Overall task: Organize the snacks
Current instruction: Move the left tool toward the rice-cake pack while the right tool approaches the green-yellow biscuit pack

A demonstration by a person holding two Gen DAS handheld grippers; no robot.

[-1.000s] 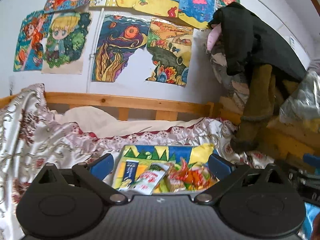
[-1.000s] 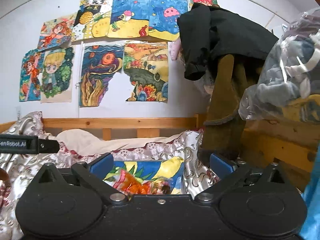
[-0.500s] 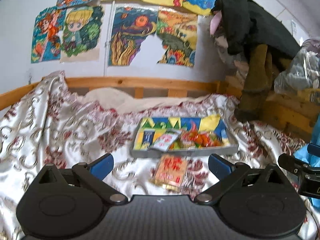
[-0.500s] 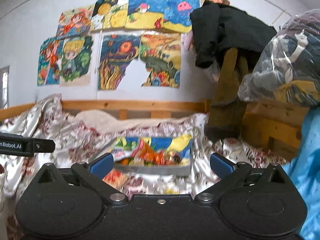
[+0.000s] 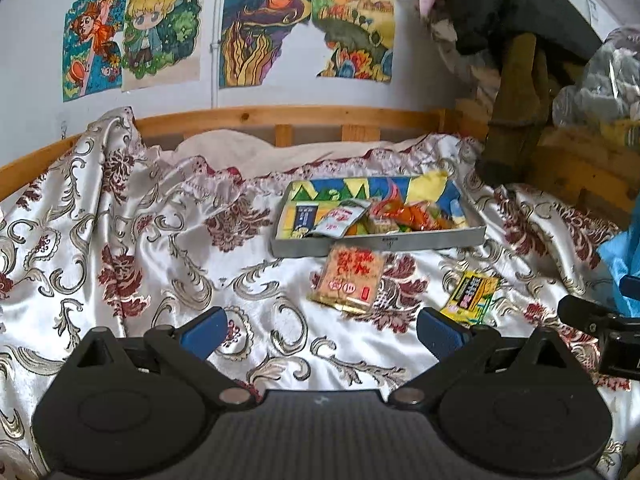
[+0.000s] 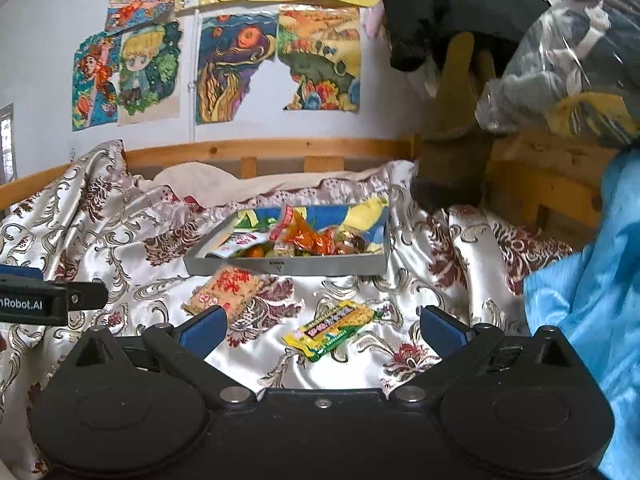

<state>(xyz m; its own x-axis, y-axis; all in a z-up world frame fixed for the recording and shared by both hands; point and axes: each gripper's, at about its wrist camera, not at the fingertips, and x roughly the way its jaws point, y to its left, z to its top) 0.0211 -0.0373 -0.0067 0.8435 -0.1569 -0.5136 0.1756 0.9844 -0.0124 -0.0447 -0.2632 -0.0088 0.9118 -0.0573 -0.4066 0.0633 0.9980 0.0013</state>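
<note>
Both sets of jaws were held spread and empty; the yellow snack packet [image 6: 329, 329] was seen at twelve o'clock between the right gripper's [image 6: 322, 326] jaws, the orange packet [image 5: 348, 280] at twelve o'clock of the left gripper [image 5: 320, 330].

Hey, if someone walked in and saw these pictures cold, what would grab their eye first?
Probably the bright children's paintings taped across the white wall above the wooden bed rail. Next, the grey tray heaped with colourful snack packets in the middle of the patterned satin bedspread. Two packets lie loose in front of it: an orange packet close to the tray's front wall and a yellow packet nearer the right gripper, whose fingers are spread.
</note>
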